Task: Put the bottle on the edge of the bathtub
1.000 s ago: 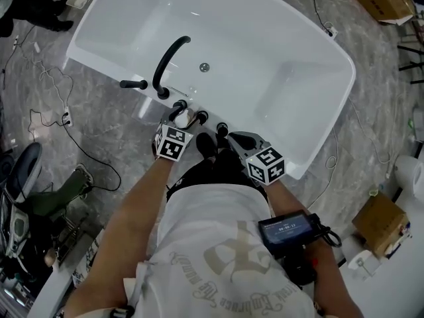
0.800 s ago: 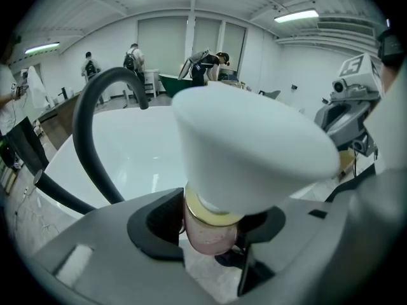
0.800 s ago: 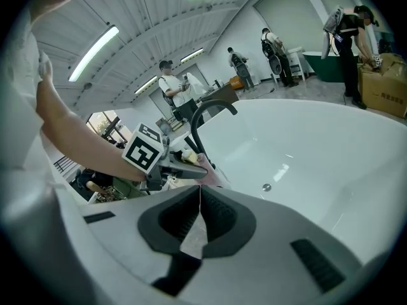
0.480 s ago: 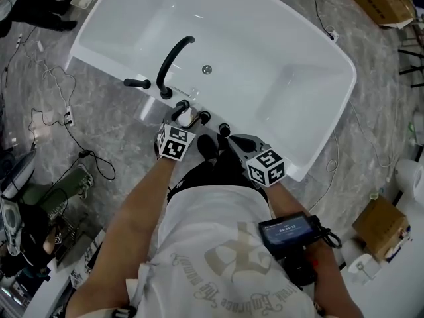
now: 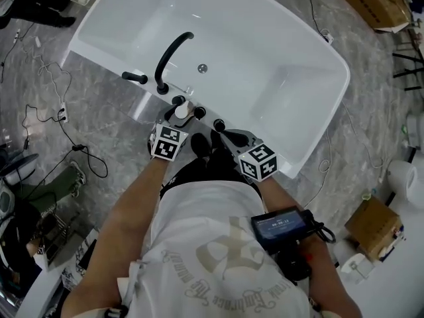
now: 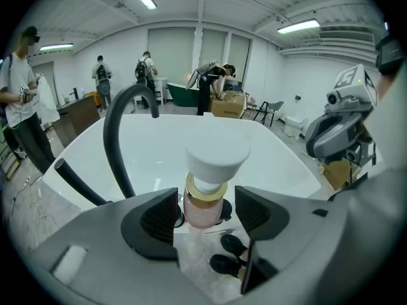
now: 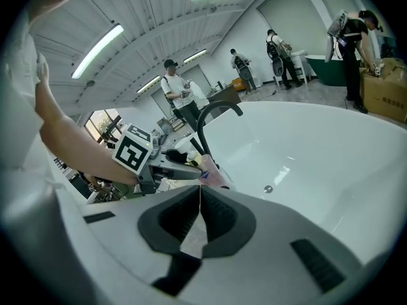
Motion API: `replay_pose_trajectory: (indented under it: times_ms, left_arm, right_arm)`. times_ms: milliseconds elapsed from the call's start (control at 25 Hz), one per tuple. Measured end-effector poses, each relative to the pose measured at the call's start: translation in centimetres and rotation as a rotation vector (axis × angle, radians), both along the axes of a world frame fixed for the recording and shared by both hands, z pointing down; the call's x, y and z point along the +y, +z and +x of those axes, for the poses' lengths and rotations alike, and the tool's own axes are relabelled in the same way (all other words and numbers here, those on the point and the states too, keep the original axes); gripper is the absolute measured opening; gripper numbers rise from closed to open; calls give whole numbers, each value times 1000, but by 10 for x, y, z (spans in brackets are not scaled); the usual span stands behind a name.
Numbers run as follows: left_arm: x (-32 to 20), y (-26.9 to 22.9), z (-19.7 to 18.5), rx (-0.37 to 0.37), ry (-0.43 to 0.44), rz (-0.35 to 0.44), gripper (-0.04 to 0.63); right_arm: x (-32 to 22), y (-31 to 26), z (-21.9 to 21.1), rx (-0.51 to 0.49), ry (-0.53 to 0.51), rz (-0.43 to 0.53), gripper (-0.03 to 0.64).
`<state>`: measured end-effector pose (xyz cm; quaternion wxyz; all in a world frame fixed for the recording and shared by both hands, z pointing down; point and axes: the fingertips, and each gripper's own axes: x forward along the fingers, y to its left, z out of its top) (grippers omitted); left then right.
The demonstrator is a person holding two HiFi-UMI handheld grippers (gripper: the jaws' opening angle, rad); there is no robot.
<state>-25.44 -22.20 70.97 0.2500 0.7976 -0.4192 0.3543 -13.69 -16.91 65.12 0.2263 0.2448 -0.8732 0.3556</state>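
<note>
A small pink bottle (image 6: 216,161) with a white cap and a gold ring stands upright at the near edge of the white bathtub (image 5: 341,85), between black knobs (image 5: 199,112). In the head view only its cap (image 5: 181,111) shows. My left gripper (image 6: 206,192) is open, with a jaw on each side of the bottle and a small gap on the right side. My right gripper (image 5: 222,134) is shut and empty, just right of the bottle at the same edge. From the right gripper view (image 7: 199,192) the bottle (image 7: 212,173) sits at the tip of the left gripper's fingers (image 7: 178,168).
A black arched faucet (image 5: 169,58) and a black lever (image 5: 134,77) rise from the tub edge left of the bottle. Cables (image 5: 63,121) trail on the marble floor. Cardboard boxes (image 5: 371,225) stand at the right. Several people (image 6: 213,84) stand far behind the tub.
The left gripper's cube has drawn back a little towards me while the bottle stays by the knobs. The right gripper has hardly moved.
</note>
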Motion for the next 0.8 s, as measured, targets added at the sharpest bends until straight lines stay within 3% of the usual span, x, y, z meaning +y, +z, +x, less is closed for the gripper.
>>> replay_pose_trajectory:
  times_ms: [200,800]
  left_arm:
    - [14,-9,-10,15,-60,18,271]
    - [71,-81,-39,172,-222,135,101]
  right_arm:
    - [1,-6,-2,-2,-5,26,6]
    - [11,-45,-22,-43,-24,134,6]
